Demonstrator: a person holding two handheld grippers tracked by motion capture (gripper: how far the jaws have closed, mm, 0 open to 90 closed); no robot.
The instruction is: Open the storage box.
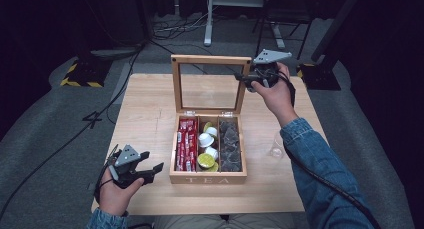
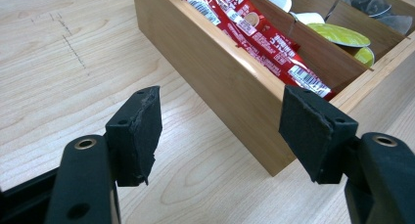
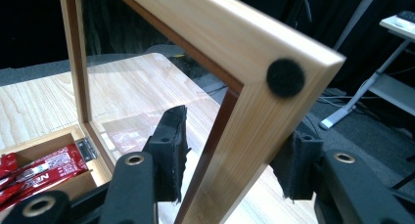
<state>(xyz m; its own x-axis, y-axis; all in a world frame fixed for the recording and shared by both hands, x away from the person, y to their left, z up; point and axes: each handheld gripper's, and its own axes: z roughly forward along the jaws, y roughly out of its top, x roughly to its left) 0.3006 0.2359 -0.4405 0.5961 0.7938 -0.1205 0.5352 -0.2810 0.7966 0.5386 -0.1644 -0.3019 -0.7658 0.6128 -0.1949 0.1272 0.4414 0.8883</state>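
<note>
Right gripper view: our right gripper (image 3: 227,155) straddled the lid (image 3: 254,82) frame (steadying it, we judged), apparently unclamped; left gripper (image 2: 220,131) gaped empty.

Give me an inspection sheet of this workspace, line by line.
Surface: light wooden table, bare around the box.
Job's things: wooden tea box, glass lid standing open; red sachets in the left compartment, capsules in the middle, dark tea bags in the right.
Clutter: clear glass right of the box.
Grippers: left hand-held gripper open, near the box's front-left corner; right hand-held gripper straddling the lid's upper right frame, contact unclear.
Cables: one trails from each gripper; more lie on the floor.
Surroundings: grey floor, dark stands, a desk frame.
</note>
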